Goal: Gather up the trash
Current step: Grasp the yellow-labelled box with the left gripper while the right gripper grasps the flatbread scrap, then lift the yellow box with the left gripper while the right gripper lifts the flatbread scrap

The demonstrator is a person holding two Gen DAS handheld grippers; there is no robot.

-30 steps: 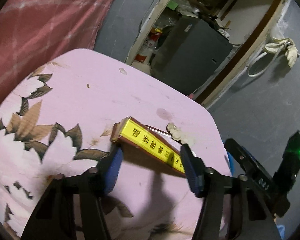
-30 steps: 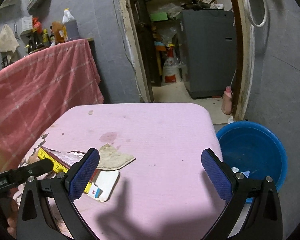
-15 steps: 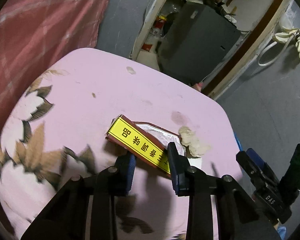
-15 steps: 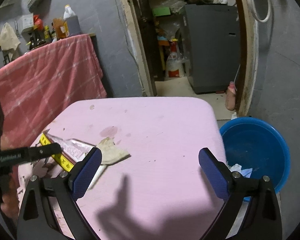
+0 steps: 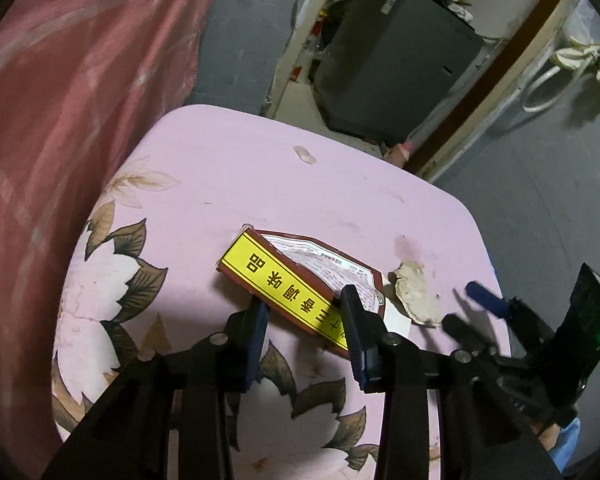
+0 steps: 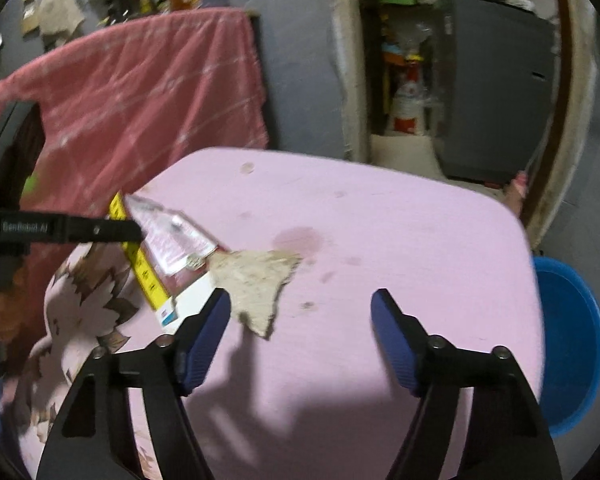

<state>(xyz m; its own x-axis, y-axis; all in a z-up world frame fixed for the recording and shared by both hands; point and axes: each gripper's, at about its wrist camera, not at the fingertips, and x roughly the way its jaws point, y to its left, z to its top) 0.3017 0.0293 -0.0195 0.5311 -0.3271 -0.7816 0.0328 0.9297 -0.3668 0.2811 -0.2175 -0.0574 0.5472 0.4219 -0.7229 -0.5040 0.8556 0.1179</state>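
We bring left gripper [image 5: 304, 320] onto yellow-edged box [image 5: 280, 284], mid-frame on pink surface [image 5: 228, 176]; jaws narrow, just reopened slightly, straddling its near end, grip uncertain. Right gripper [image 6: 300, 320], jaws half-wide, just closing, empty, nears crumpled paper [image 6: 256, 284] at centre. Blue basin [image 6: 572, 344], right edge, likely trash destination.

Dim indoor light falls from above and behind, throwing soft gripper shadows on the pink tablecloth [image 6: 380, 220] at the lower centre of both frames, while the right wrist view is smeared by motion blur, the left wrist view sharper, and fisheye bending darkens every corner.
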